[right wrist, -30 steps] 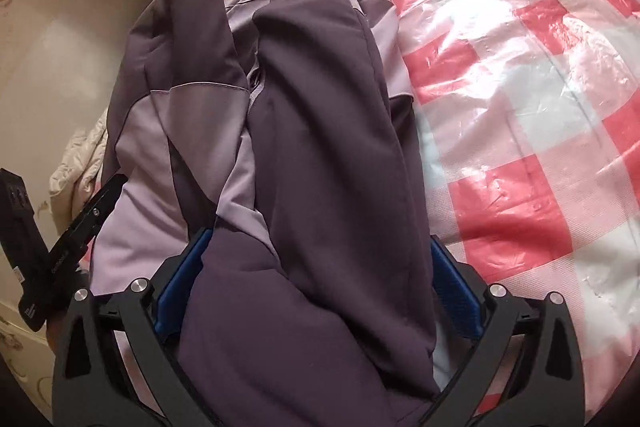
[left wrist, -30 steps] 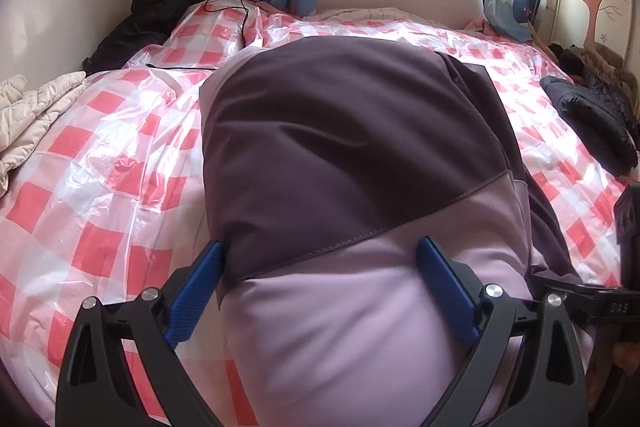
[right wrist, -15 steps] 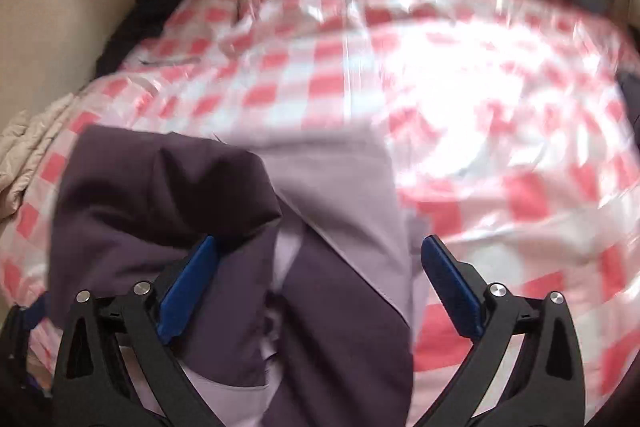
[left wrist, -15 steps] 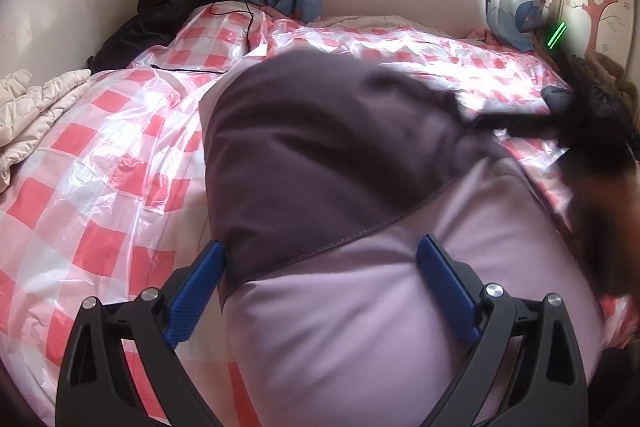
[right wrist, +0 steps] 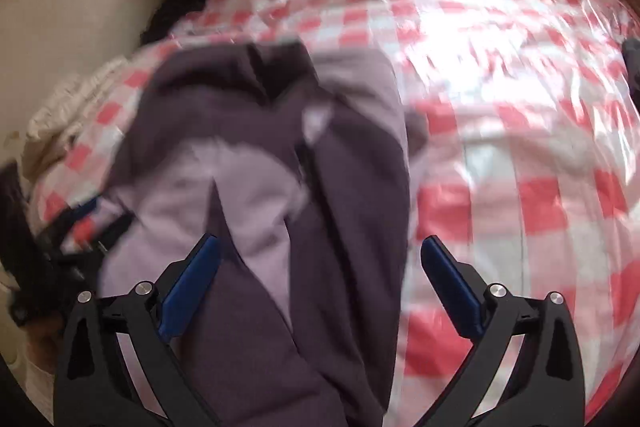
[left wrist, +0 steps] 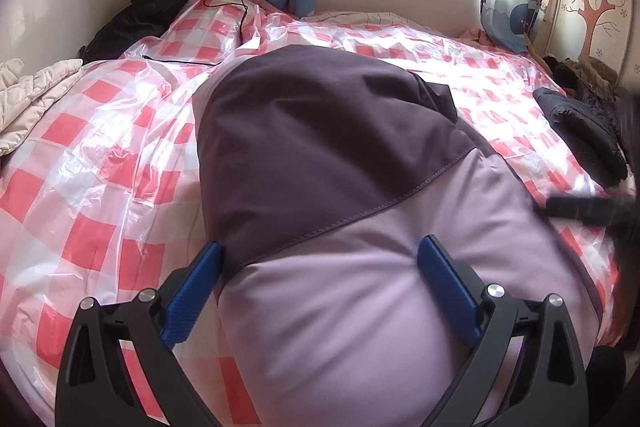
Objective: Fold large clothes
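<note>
Left wrist view: purple jacket [left wrist: 320, 155] on the checked bed cover [left wrist: 100, 155].
Left gripper [left wrist: 320, 263] and right gripper [right wrist: 320, 259] both spread wide, holding nothing; jacket fills centre frame beneath each.

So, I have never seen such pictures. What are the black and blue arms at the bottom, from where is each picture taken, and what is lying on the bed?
There is no robot. A person holds a two-finger gripper in each hand, and a wide-angle camera on each gripper looks forward along its fingers. The black frames with blue pads at the bottom of each picture are those fingers.

One picture comes from the left gripper, the other from the right gripper. Both are open.

Both look at a bed under a clear plastic sheet over red and white checks. On it lies a jacket, dark purple and pale lilac, partly folded. The jacket fills the space between the open fingers of each gripper, but neither is clamped on it. The right view is blurred.

Around the edges lie dark clothes and a cream quilt.
</note>
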Action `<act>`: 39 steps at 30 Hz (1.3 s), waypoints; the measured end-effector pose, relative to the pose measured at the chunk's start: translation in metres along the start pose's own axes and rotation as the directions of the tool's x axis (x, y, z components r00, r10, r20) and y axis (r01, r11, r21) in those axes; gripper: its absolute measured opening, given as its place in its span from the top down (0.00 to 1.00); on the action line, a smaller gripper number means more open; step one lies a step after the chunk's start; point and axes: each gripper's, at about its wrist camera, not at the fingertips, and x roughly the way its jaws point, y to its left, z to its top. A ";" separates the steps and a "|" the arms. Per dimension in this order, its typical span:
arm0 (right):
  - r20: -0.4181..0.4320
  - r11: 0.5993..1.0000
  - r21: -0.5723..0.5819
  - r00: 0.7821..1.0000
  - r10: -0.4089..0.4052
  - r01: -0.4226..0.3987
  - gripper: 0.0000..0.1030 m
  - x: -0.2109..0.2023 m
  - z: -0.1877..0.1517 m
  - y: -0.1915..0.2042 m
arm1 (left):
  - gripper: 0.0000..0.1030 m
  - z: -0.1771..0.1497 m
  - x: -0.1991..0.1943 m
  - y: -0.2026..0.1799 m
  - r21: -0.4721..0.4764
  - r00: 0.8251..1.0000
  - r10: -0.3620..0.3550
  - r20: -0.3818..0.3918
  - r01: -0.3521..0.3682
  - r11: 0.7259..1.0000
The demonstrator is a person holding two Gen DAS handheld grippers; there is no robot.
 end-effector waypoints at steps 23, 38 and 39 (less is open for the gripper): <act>0.044 0.999 -0.026 0.999 -0.024 0.026 0.06 -0.073 -0.004 0.037 | 0.07 -0.008 -0.009 0.009 -0.042 1.000 -0.017 0.005 0.017 0.999; -0.065 0.977 0.207 0.996 0.061 -0.046 0.06 0.053 0.095 -0.020 | 0.07 -0.007 -0.011 -0.001 0.008 0.999 -0.041 -0.008 0.041 0.999; -0.041 0.980 0.193 0.997 0.065 -0.056 0.06 0.035 0.093 -0.016 | 0.07 -0.008 -0.012 -0.003 0.019 1.000 -0.028 -0.003 0.028 0.999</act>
